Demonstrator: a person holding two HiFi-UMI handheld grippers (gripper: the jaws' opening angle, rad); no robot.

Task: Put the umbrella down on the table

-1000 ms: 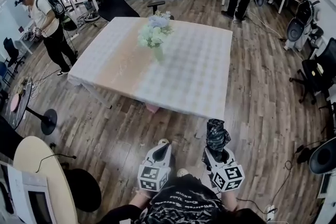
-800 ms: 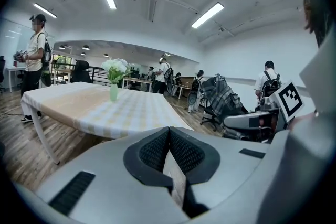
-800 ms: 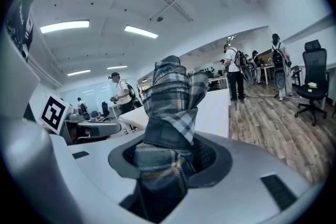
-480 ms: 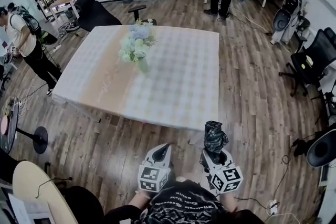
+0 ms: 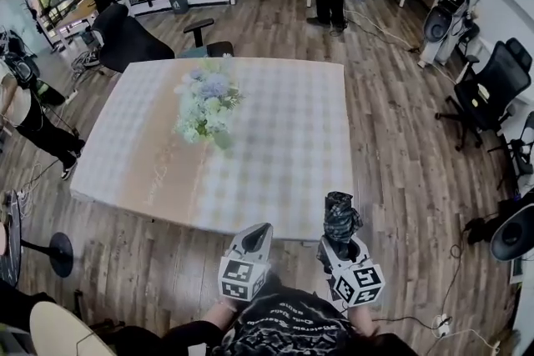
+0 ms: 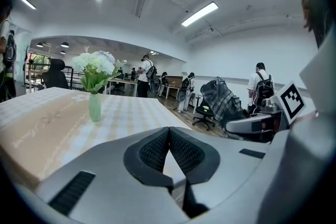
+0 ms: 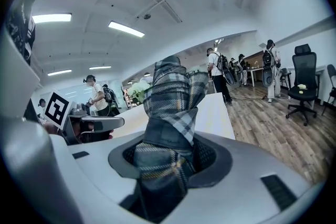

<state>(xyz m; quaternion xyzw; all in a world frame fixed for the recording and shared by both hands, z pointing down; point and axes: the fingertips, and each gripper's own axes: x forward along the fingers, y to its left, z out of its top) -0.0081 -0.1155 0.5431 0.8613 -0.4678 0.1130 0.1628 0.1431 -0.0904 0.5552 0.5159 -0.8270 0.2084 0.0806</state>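
— Between the jaws of the right tongs [image 5: 338,243], what do you record?

— One folded plaid umbrella [image 5: 342,217], clamped low on its body, with most of it standing upright above the pads. It is carried in the air and touches nothing else.

— And the left tongs [image 5: 260,231]?

— Jaws together, nothing between them, held level beside the right pair.

— Where is the surface [image 5: 284,154] relative to both?

— Directly ahead. Its near edge sits just under the tips in the head view. A vase of flowers [image 5: 204,108] stands further ahead, off to the left of the left tongs. The checked cloth ahead of the right tongs is bare.

— Status of the step?

— In my judgement, the approach; the umbrella is not yet over the surface.

— Recommendations?

— Carry it forward well past the near edge, over the bare cloth to the right of the vase. Lower it and tip it, so it lies along its length. Set down on end it would likely topple. Part the jaws only once its weight rests on the cloth. Keep it back from the edge, since a rolled bundle may roll. Hold the left tongs wide of the vase.
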